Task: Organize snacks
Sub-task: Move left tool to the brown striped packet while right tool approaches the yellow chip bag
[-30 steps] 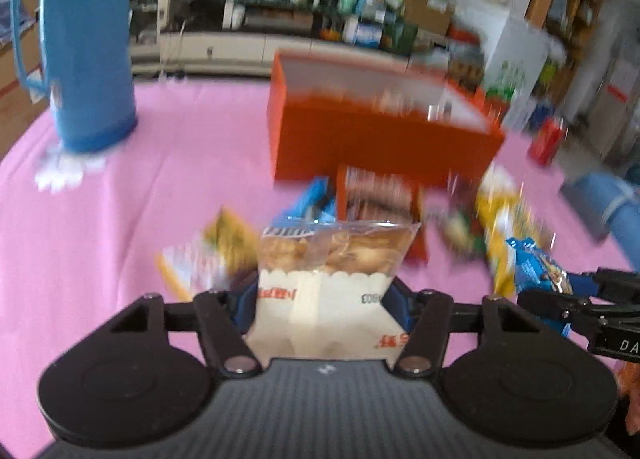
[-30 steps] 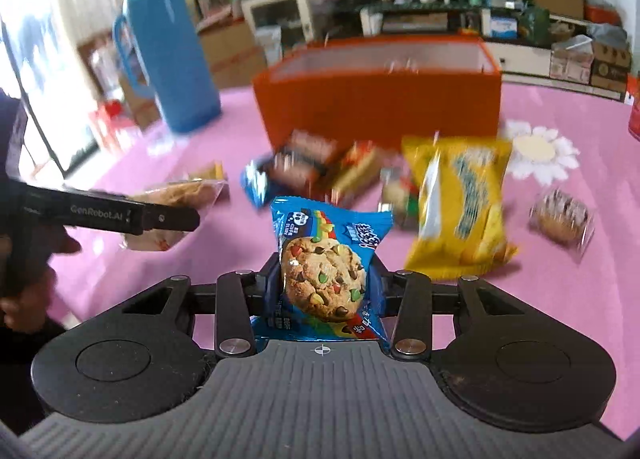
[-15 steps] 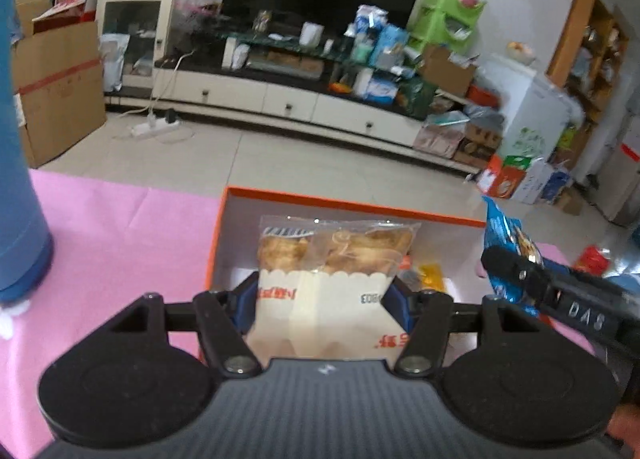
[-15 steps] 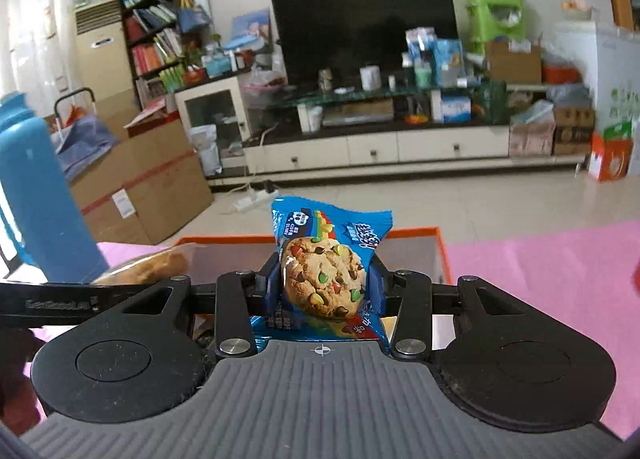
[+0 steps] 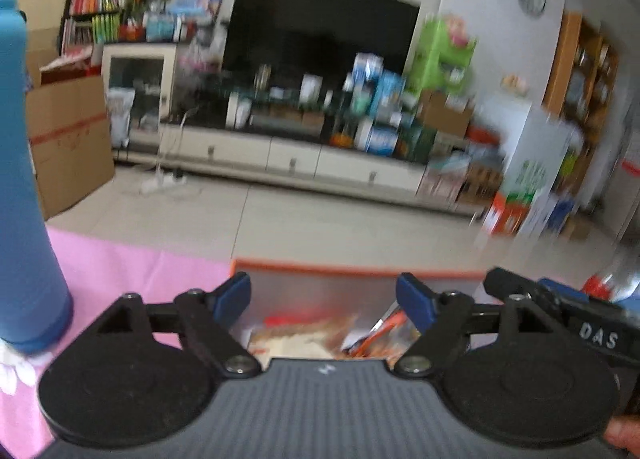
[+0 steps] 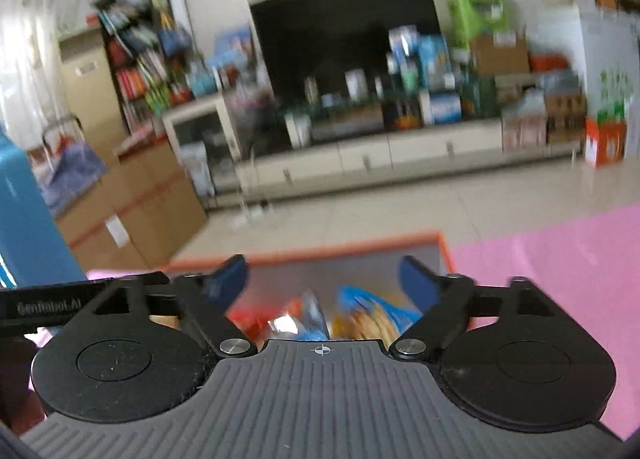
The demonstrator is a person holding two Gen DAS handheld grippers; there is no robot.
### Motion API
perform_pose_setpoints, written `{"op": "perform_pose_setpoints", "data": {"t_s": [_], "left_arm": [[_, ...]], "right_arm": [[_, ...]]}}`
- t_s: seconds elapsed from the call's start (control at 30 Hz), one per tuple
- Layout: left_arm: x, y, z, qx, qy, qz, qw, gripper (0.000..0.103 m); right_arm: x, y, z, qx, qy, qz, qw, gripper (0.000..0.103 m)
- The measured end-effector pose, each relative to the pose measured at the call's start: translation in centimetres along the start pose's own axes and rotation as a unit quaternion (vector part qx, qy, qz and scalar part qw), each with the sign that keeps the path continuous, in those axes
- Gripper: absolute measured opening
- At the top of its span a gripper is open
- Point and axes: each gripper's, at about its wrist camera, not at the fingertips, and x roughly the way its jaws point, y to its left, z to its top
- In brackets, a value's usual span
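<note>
Already, several snack packets (image 6: 360,317) are seen lying inside the orange box (image 5: 352,267), which stands on the pink table (image 6: 560,259); among them a blue cookie packet and a pale pastry packet (image 5: 296,339) can be made out, though blur hides detail. Above the box, the left gripper (image 5: 323,299) and the right gripper (image 6: 322,283) are held with jaws spread, having just been opening, and nothing is pinched between them. Whether more snacks are left outside cannot be told.
</note>
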Motion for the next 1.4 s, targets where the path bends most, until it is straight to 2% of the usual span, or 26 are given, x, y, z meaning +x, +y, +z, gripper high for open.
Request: {"op": "perform_pose_setpoints", "data": {"t_s": [0.03, 0.07, 0.1, 0.17, 0.27, 0.3, 0.37, 0.43, 0.57, 0.63, 0.73, 0.83, 0.93, 0.97, 1.0, 1.03, 1.1, 1.17, 1.23, 1.4], "left_arm": [[-1.2, -0.2, 0.3, 0.001, -0.008, -0.003, 1.0, 0.091], [-2.6, -0.4, 0.3, 0.003, -0.015, -0.003, 0.9999, 0.102], [-4.2, -0.4, -0.1, 0.008, -0.026, -0.001, 0.9996, 0.103], [-6.8, -0.6, -1.8, 0.028, -0.024, -0.001, 0.9993, 0.103], [-9.7, 0.1, -6.8, 0.042, 0.016, 0.015, 0.9989, 0.103], [-10.5, 0.5, -8.9, 0.041, 0.04, 0.021, 0.9981, 0.103], [-11.1, 0.9, -11.8, 0.042, 0.085, 0.024, 0.9952, 0.103], [-11.4, 0.8, -13.5, 0.048, 0.11, 0.022, 0.9926, 0.103], [-11.1, 0.0, -14.9, 0.101, 0.11, 0.03, 0.9883, 0.103], [-10.5, -0.2, -15.0, 0.099, 0.114, 0.037, 0.9878, 0.103], [-9.0, -0.8, -13.8, 0.08, 0.11, 0.016, 0.9906, 0.103], [-6.5, -2.0, -12.6, 0.093, 0.11, 0.007, 0.9896, 0.103], [-3.7, -2.9, -12.0, 0.103, 0.121, 0.014, 0.9872, 0.1], [-2.8, -3.1, -12.1, 0.108, 0.128, 0.014, 0.9858, 0.095], [-2.1, -3.3, -12.2, 0.114, 0.14, 0.018, 0.9834, 0.092], [-1.6, -3.4, -12.5, 0.118, 0.15, 0.021, 0.9815, 0.083], [-1.4, -3.0, -13.1, 0.104, 0.162, 0.01, 0.9812, 0.075], [-2.6, -2.7, -13.3, 0.09, 0.164, 0.007, 0.9823, 0.071], [-4.1, -2.8, -13.9, 0.099, 0.17, 0.009, 0.9804, 0.071], [-8.6, -2.1, -17.7, 0.098, 0.228, 0.002, 0.9687, 0.068]], "right_arm": [[-1.4, 0.3, 0.5, -0.004, -0.013, 0.0, 1.0, 0.081], [-2.8, 0.5, 0.8, -0.006, -0.022, 0.003, 1.0, 0.086], [-4.4, 0.7, 1.0, -0.006, -0.028, 0.01, 1.0, 0.093], [-7.4, 0.7, 0.6, -0.01, -0.027, 0.021, 0.999, 0.094], [-11.9, 0.0, -3.4, -0.028, -0.009, 0.006, 1.0, 0.094], [-13.0, -0.5, -5.0, -0.03, 0.001, -0.003, 1.0, 0.094], [-14.4, -1.9, -8.2, -0.022, 0.047, -0.022, 0.998, 0.093], [-15.3, -3.1, -10.1, -0.008, 0.086, -0.031, 0.996, 0.093], [-17.1, -4.1, -12.9, -0.013, 0.115, -0.039, 0.992, 0.093], [-16.7, -3.8, -13.5, -0.016, 0.131, -0.036, 0.991, 0.091], [-15.8, -2.8, -13.1, -0.028, 0.132, -0.03, 0.99, 0.091], [-14.2, -2.0, -13.2, -0.038, 0.139, -0.029, 0.989, 0.091], [-12.2, -1.1, -13.5, -0.04, 0.16, -0.025, 0.986, 0.081], [-11.7, -0.9, -13.6, -0.043, 0.168, -0.025, 0.985, 0.072], [-11.1, -0.8, -13.8, -0.045, 0.176, -0.025, 0.983, 0.067], [-10.8, -0.8, -13.9, -0.045, 0.182, -0.026, 0.982, 0.064], [-10.3, -0.9, -14.2, -0.048, 0.193, -0.026, 0.98, 0.053], [-10.6, -1.0, -14.2, -0.046, 0.196, -0.015, 0.979, 0.048], [-11.3, -1.0, -14.5, -0.053, 0.202, -0.009, 0.978, 0.045], [-13.1, -0.4, -15.7, -0.083, 0.232, 0.004, 0.969, 0.045]]}}
